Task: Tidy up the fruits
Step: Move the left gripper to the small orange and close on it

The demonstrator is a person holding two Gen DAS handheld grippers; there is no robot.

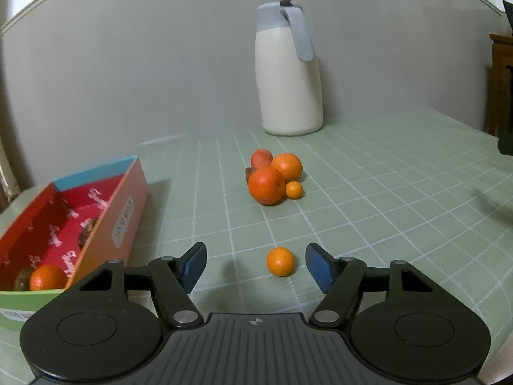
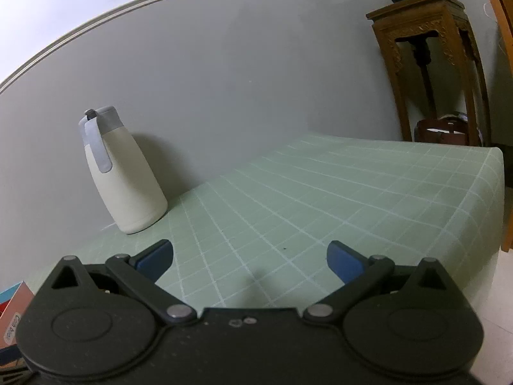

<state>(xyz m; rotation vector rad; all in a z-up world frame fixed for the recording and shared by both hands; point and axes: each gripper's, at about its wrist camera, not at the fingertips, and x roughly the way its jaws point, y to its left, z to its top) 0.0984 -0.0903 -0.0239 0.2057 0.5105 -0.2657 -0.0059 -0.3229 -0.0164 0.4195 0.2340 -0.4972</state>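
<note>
Closest in the left wrist view, the left gripper (image 1: pixel 255 266) had its jaws apart, with a small orange (image 1: pixel 281 261) lying on the green checked worktop (image 1: pixel 384 199) between the blue pads, nearer the right pad and touched by neither. At about nine o'clock from the gripper stood an open red box (image 1: pixel 105 211), holding an orange fruit (image 1: pixel 47 277) in its near corner beside a brown item I could not make out. Farther off, at twelve o'clock, a cluster of fruit sat together: a large orange (image 1: pixel 266 185), a second orange (image 1: pixel 287 166) behind it, a tiny one (image 1: pixel 294 189) at its right, and a reddish fruit (image 1: pixel 261 158) at the back. Beyond them a white jug (image 1: pixel 290 96) with a grey lid stood against the wall.

The right gripper (image 2: pixel 250 258) hung with its jaws spread wide over bare worktop, nothing between them.
</note>
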